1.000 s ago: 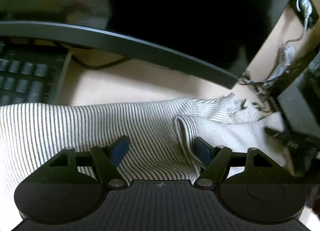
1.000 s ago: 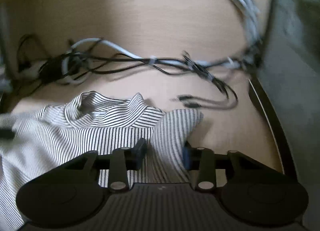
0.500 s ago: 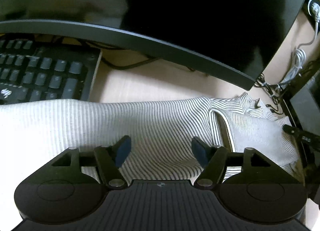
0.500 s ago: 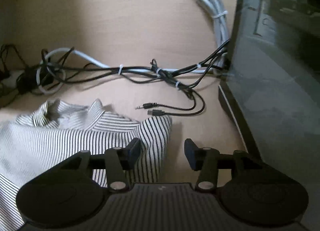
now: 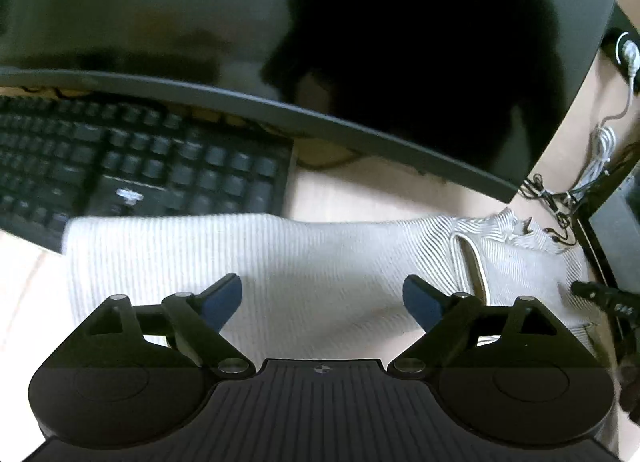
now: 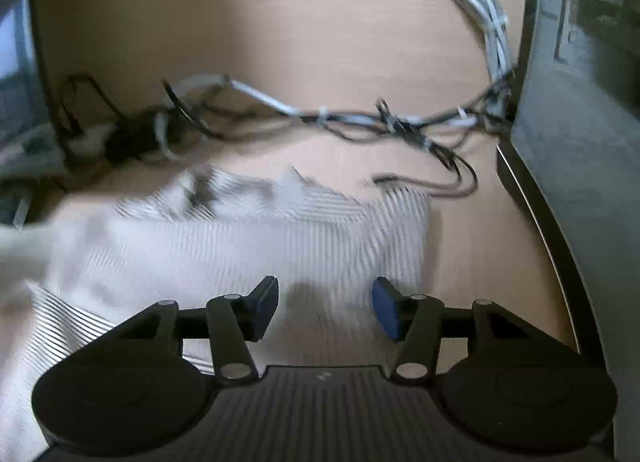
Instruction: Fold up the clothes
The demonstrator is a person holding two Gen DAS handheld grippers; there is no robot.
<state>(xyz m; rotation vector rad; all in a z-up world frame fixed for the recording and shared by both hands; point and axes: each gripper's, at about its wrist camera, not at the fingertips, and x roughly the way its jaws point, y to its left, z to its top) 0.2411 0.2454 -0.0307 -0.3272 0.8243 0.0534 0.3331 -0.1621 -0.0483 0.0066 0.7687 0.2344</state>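
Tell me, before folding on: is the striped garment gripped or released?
Released: both tongs, left and right, gape over the striped garment.

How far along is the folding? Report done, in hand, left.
Done: the striped top lies on the desk as a narrow band, apparently folded over already. In hand: nothing; the left hand-held gripper and right hand-held gripper are both open above it. Left: probably further folds, since the collar end looks rumpled.

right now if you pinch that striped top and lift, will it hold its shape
Probably not: the striped top lies limp and creased on the desk, so it should droop. It looks thin, likely light. Its collar could snag the nearby cables.
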